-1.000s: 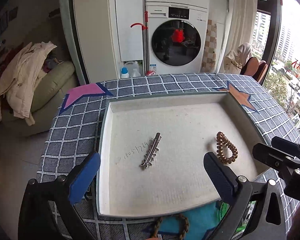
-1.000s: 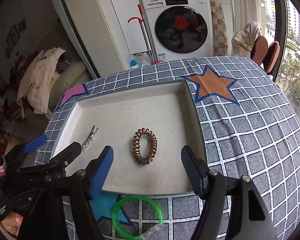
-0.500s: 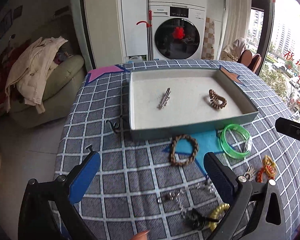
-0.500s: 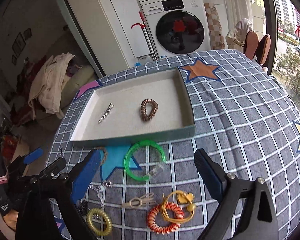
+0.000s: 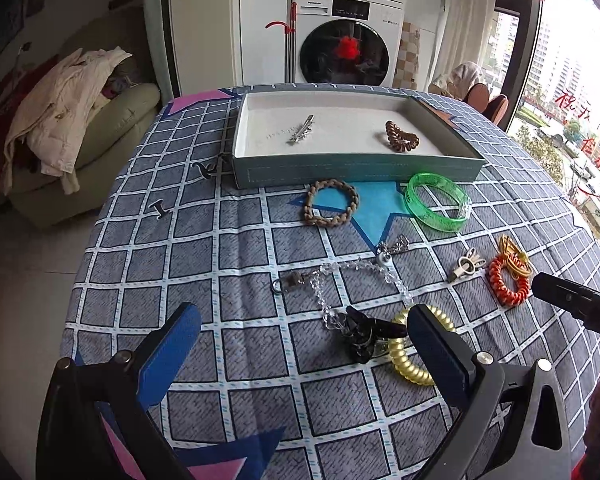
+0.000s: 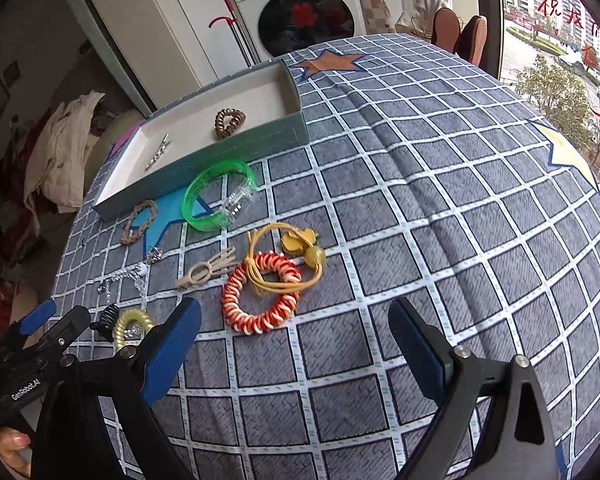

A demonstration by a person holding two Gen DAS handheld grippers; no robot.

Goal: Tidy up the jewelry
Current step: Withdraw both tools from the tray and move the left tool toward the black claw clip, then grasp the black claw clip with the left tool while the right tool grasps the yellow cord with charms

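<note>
Jaws, left wrist view: on my left gripper (image 5: 300,356) they stood wide apart with nothing between them, hanging over the checked cloth of the desk (image 5: 236,252).
Near the left jaws: I saw a gold coil hair tie (image 5: 410,360) partly behind the right blue pad, touching a black claw clip (image 5: 364,334), with a crystal chain (image 5: 340,280) just beyond.
Middle of the cloth: a braided brown bracelet (image 5: 331,207) and a green bangle (image 5: 436,202) lay just in front of the tray; a beige clip (image 5: 466,266) and a red-and-white coil tie (image 5: 506,282) lay to the right.
Tray, left wrist view: the grey tray (image 5: 356,170) held a silver hair clip (image 5: 302,130) and a brown coil tie (image 5: 400,141), well apart.
Right edge: part of my right gripper showed as a black bar.

Jaws, right wrist view: on my right gripper (image 6: 294,340) they stood wide apart, empty, above the cloth.
Just ahead of them: I saw the red-and-white coil tie (image 6: 260,294) with a yellow elastic band (image 6: 296,260) lying across it.
Further off: the beige clip (image 6: 206,270), the green bangle (image 6: 216,196) and the braided brown bracelet (image 6: 140,222) lay before the tray (image 6: 228,160).
Tray contents: silver hair clip (image 6: 158,152), brown coil tie (image 6: 229,118).
Lower left: my left gripper (image 6: 40,344) showed beside the gold coil hair tie (image 6: 130,326).
</note>
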